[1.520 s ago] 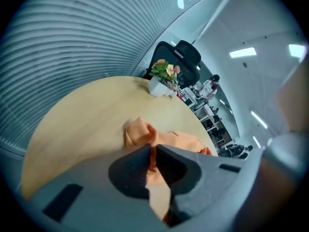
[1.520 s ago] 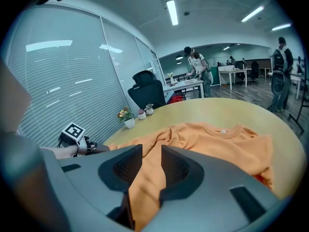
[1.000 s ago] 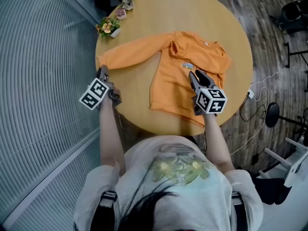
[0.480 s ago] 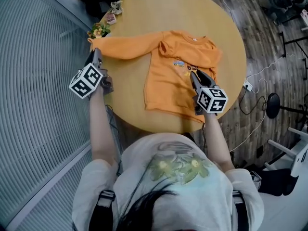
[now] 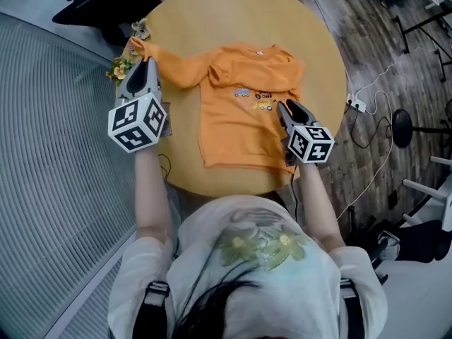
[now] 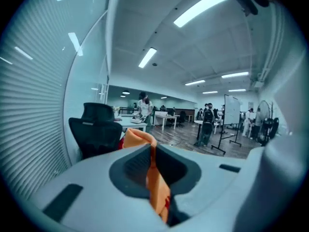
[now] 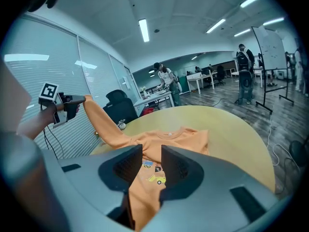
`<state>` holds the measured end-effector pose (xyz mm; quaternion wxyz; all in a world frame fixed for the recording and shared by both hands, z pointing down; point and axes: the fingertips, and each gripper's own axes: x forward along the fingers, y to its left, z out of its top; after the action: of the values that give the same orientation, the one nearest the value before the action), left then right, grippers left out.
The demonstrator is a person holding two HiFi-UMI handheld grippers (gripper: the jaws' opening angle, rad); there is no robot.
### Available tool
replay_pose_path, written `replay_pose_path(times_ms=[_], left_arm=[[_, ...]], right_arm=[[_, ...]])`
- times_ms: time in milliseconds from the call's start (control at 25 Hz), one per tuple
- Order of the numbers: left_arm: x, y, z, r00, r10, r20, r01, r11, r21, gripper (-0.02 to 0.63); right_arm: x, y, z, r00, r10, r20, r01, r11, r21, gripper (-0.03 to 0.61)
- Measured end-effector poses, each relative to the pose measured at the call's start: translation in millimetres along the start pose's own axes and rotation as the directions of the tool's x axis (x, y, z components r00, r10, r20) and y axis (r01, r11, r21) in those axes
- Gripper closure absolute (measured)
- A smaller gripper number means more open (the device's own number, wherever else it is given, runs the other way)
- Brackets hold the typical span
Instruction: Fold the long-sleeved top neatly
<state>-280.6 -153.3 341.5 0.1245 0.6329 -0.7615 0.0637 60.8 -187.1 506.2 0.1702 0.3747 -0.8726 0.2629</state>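
A bright orange long-sleeved cotton top (image 5: 240, 129) lies front up in the middle of the round pale wooden table (image 5: 233, 13), collar at the far side, hem towards the near edge and a small vehicle print across the chest. The left gripper (image 5: 145, 63) is clenched on the end of the top's left-hand sleeve (image 5: 180, 69), with orange cloth pinched flat between its jaws. It holds that cuff up off the table at the far left, so the sleeve slopes from the body up to it. Just beside it, at the table's left rim, stands a small pot of yellow flowers (image 5: 119, 68). The right gripper (image 5: 286, 106) is released, its jaws apart over the right side of the top's body, where orange cloth shows through the gap between them.
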Motion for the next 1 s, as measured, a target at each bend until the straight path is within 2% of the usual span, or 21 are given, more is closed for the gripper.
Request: replay_pose_path(times_ms=[80,160,280,400,520,720,840,1000], left_arm=[[7.6,-33.0,14.9,0.998,-0.06,0.019,0.058,0.996,0.071,0.58],[15.7,-68.3,23.4,0.994,-0.109,0.015,0.105,0.979,0.173,0.58],[28.9,-125.3,24.2,0.984,-0.178,-0.014,0.172,0.924,0.343,0.58],[41.8,-179.8,12.4,0.964,-0.259,-0.054,0.258,0.876,0.407,0.579],[52.7,-227.6,-5.1,0.938,-0.331,-0.099,0.341,0.845,0.411,0.58],[74.0,-290.9,-52.2,0.889,-0.411,-0.204,0.459,0.81,0.366,0.58],[89.8,-316.4,-87.2,0.857,-0.437,-0.272,0.508,0.803,0.312,0.58],[104.4,-343.4,-125.9,0.813,-0.489,-0.316,0.563,0.798,0.215,0.58]], right_arm=[[-4.9,-7.1,-1.1,1.0,-0.013,0.006,0.013,1.0,0.015,0.446],[-9.6,-14.0,-1.4,1.0,-0.025,0.011,0.025,0.999,0.031,0.446],[-15.7,-24.8,-2.1,0.999,-0.043,0.018,0.042,0.998,0.053,0.446],[-20.2,-35.7,-4.7,0.998,-0.056,0.019,0.055,0.996,0.072,0.446],[-24.3,-47.0,-8.1,0.998,-0.068,0.016,0.066,0.994,0.09,0.446],[-27.3,-64.8,-15.9,0.997,-0.078,-0.002,0.077,0.991,0.11,0.446],[-27.2,-73.5,-20.6,0.997,-0.082,-0.012,0.083,0.989,0.123,0.446],[-25.5,-81.7,-25.4,0.997,-0.079,-0.026,0.081,0.988,0.129,0.446]])
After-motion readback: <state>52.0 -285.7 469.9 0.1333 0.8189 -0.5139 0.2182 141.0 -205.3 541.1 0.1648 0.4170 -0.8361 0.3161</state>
